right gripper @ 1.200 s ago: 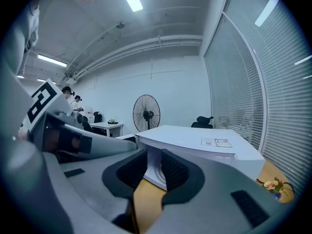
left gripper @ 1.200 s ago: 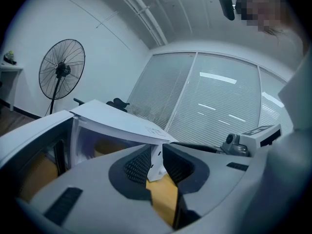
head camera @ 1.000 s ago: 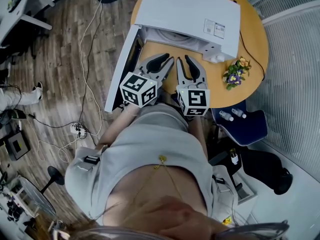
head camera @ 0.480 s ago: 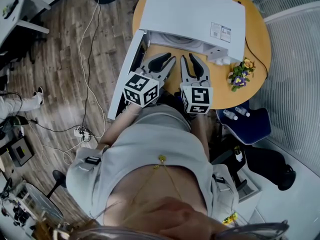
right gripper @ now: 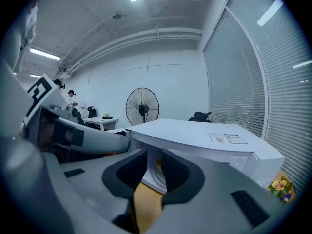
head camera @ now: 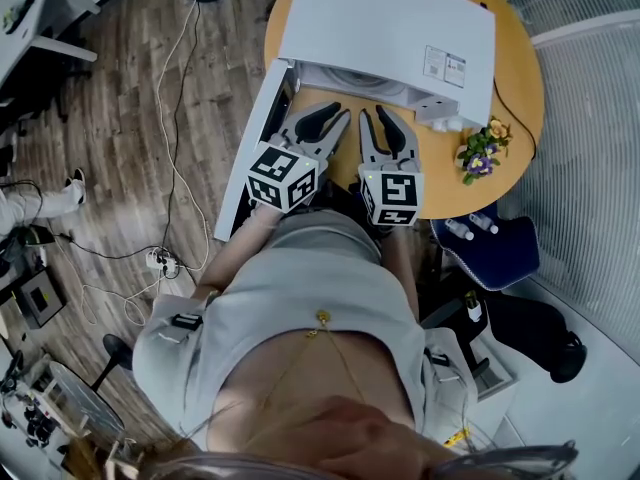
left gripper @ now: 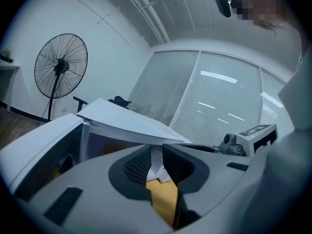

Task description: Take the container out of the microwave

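Note:
A white microwave stands on a round wooden table, its door swung open to the left. A pale round shape lies in the cavity; I cannot tell if it is the container or the turntable. My left gripper and right gripper hover side by side over the table just before the opening. Both are open by a narrow gap and hold nothing. In the left gripper view the left gripper points at the microwave. In the right gripper view the right gripper faces the cavity.
A small bunch of flowers lies on the table to the right of the microwave. A blue chair with small bottles on it stands at the table's right edge. Cables run over the wooden floor at the left. A standing fan is behind.
Both grippers stay in about the same place in front of the open microwave. Only the head view has shifted a little.

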`<move>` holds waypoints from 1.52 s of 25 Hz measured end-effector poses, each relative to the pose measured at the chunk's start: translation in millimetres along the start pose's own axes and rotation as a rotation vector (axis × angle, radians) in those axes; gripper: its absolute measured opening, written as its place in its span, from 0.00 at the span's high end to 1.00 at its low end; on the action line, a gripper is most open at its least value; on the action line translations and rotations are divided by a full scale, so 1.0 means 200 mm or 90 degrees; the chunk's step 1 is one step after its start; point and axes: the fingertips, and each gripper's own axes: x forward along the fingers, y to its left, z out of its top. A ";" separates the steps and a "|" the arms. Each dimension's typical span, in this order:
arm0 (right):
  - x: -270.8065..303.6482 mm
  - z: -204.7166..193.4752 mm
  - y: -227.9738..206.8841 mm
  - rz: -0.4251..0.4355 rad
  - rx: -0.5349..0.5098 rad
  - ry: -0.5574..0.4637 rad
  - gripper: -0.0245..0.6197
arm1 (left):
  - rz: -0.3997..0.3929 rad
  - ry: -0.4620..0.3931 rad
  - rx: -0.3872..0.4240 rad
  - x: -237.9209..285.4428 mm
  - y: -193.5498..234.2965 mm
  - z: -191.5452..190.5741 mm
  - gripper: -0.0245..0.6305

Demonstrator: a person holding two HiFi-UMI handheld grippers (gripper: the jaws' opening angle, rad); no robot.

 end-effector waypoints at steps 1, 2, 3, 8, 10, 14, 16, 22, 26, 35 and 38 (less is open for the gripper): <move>0.00 0.00 0.00 0.003 0.000 0.001 0.81 | 0.003 0.000 -0.001 0.00 0.00 0.00 0.84; 0.01 -0.01 0.00 0.006 0.001 0.002 0.81 | 0.006 0.000 -0.002 0.00 0.01 -0.01 0.84; 0.01 -0.01 0.00 0.009 0.001 0.002 0.81 | 0.009 0.000 -0.003 0.00 0.01 -0.01 0.84; 0.05 -0.02 -0.01 0.014 0.003 0.006 0.81 | 0.017 0.002 -0.010 0.01 0.02 -0.02 0.84; 0.06 -0.04 -0.02 0.016 -0.002 0.014 0.81 | 0.020 0.005 -0.011 0.01 0.03 -0.02 0.84; 0.11 -0.08 -0.04 0.013 -0.017 0.030 0.81 | 0.022 0.008 -0.011 0.02 0.04 -0.03 0.84; 0.13 -0.10 -0.06 0.014 -0.008 0.036 0.81 | 0.023 0.015 -0.007 0.03 0.04 -0.03 0.84; 0.18 -0.14 -0.11 0.013 -0.009 0.056 0.81 | 0.023 0.023 -0.011 0.05 0.05 -0.05 0.84; 0.22 -0.18 -0.15 0.010 -0.008 0.068 0.81 | 0.022 0.028 -0.013 0.07 0.05 -0.05 0.84; 0.35 -0.30 -0.20 0.007 -0.043 0.118 0.81 | 0.029 0.040 -0.022 0.08 0.08 -0.09 0.84; 0.38 -0.33 -0.22 0.005 -0.055 0.133 0.81 | 0.032 0.043 -0.025 0.08 0.09 -0.10 0.84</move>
